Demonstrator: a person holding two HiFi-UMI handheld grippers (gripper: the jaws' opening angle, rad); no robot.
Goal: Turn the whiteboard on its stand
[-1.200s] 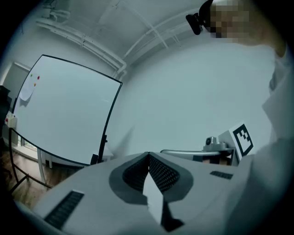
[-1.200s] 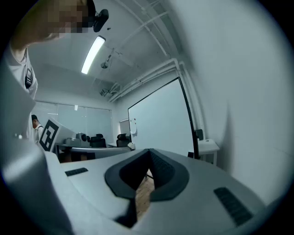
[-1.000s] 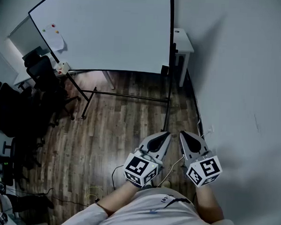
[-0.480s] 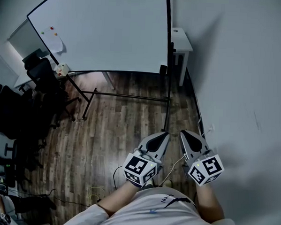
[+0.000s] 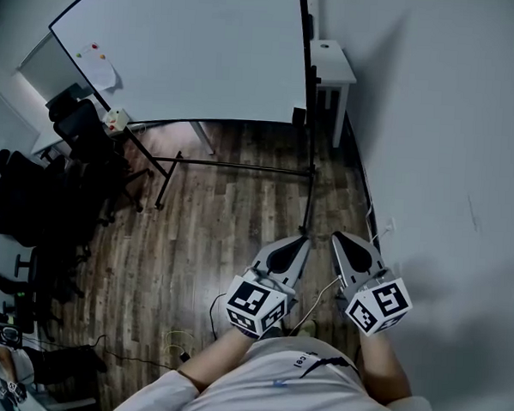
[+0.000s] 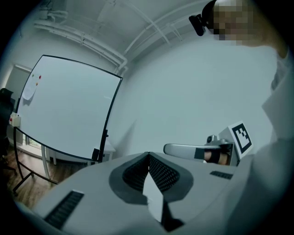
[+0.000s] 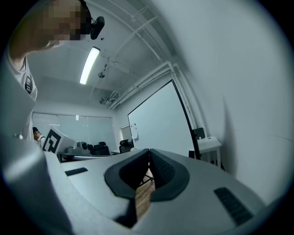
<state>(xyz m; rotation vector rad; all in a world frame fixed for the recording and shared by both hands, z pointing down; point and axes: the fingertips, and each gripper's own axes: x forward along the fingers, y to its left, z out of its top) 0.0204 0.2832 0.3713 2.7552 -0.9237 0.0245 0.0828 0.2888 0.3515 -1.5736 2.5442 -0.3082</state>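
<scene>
A large whiteboard (image 5: 196,51) in a black frame stands on a wheeled black stand (image 5: 233,166) on the wood floor ahead of me. It shows at the left in the left gripper view (image 6: 69,110) and mid-frame in the right gripper view (image 7: 161,124). A sheet of paper and small magnets (image 5: 97,59) sit near its left edge. My left gripper (image 5: 300,242) and right gripper (image 5: 337,237) are held side by side close to my body, well short of the board. Both are shut with nothing between their jaws.
A white wall (image 5: 449,150) runs close along my right. A small white table (image 5: 331,62) stands against it behind the board's right post. Black office chairs (image 5: 43,189) crowd the left. Cables (image 5: 177,342) lie on the floor by my feet.
The view has shifted slightly; the whiteboard sits a little higher in the head view. Both grippers stay shut and side by side, the right one slightly further right.
</scene>
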